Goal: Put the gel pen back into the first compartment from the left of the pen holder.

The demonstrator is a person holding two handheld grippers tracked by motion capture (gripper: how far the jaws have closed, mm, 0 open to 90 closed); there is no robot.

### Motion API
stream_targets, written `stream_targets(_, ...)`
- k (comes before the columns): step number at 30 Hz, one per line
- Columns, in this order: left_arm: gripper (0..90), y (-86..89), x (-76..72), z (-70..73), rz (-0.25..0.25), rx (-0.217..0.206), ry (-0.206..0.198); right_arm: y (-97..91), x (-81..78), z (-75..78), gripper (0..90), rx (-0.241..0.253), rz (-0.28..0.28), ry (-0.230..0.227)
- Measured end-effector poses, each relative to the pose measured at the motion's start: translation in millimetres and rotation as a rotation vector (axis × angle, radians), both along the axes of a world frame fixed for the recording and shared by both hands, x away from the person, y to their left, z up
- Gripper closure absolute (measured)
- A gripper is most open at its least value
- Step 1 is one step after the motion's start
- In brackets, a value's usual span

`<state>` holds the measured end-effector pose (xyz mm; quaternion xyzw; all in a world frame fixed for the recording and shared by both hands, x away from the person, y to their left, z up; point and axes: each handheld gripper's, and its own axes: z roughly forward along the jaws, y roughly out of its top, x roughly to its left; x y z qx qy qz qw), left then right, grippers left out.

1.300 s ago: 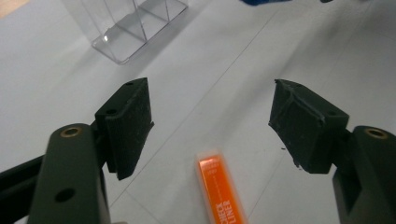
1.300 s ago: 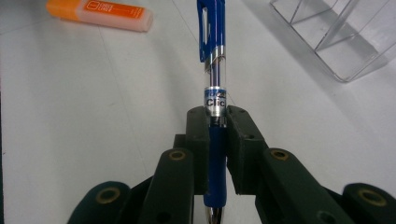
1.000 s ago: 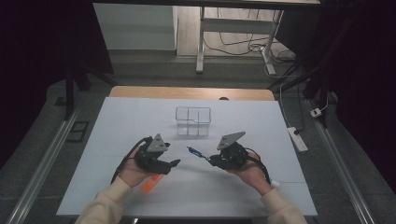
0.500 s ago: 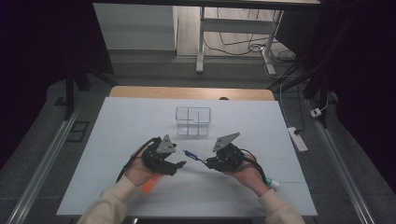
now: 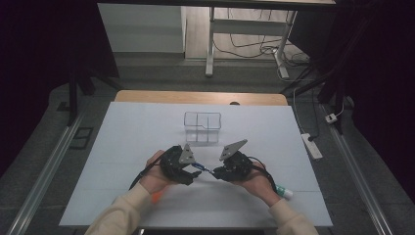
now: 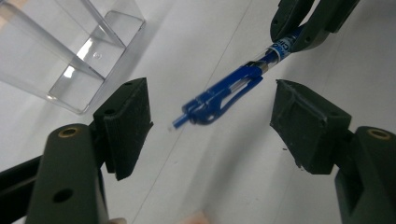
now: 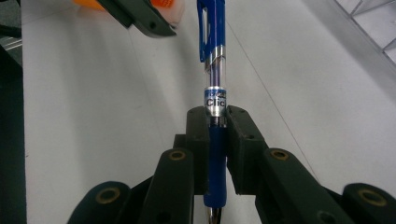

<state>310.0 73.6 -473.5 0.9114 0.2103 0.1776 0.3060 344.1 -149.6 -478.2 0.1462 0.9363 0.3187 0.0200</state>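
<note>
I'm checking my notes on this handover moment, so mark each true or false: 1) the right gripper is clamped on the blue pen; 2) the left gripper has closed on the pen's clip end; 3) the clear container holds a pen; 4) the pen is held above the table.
1) True: the right gripper is shut on the blue pen.
2) False: the left gripper is open, its jaws standing either side of the clip end without touching it.
3) False: the clear container looks empty.
4) True: it is held off the white table between the two grippers.
</note>
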Motion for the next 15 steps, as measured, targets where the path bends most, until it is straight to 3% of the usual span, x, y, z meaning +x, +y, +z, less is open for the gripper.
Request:
stream_targets(8,30.7,-5.8,1.3,-2.1,-0.025,0.020,0.004,2.6,0.2,-2.1,79.0,0.001,0.005,0.016)
stream_targets(15,34.1,-10.9,2.2,-5.9,-0.048,0.063,-0.002,4.1,0.6,-1.1,78.9,0.009,0.021,0.025)
